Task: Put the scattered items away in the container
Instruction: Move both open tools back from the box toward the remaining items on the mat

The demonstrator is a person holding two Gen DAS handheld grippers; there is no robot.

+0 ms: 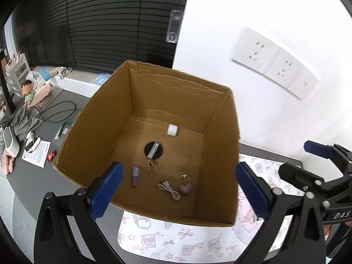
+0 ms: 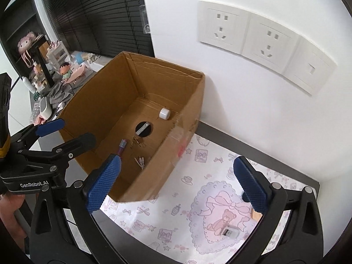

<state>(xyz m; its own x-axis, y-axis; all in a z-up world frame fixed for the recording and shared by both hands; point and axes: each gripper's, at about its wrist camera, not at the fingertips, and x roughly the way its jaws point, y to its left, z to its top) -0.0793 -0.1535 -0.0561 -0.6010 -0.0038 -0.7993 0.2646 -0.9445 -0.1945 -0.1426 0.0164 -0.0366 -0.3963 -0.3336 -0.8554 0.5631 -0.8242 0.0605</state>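
The left gripper (image 1: 179, 189) hangs wide open and empty over the cardboard box (image 1: 105, 118). The right gripper (image 2: 176, 183), jaws also wide, hovers just beside the box, above a small clear case (image 2: 230, 233) lying on the patterned mat (image 2: 167, 226).

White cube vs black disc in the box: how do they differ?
The white cube is blocky with rounded edges and sits near the far wall; the black disc is flat, round and lies closer to the middle. The cube is bare on top, while the disc has a silver bar lying across it. The disc covers more floor than the cube. Both rest on the floor of the cardboard box, apart from each other.
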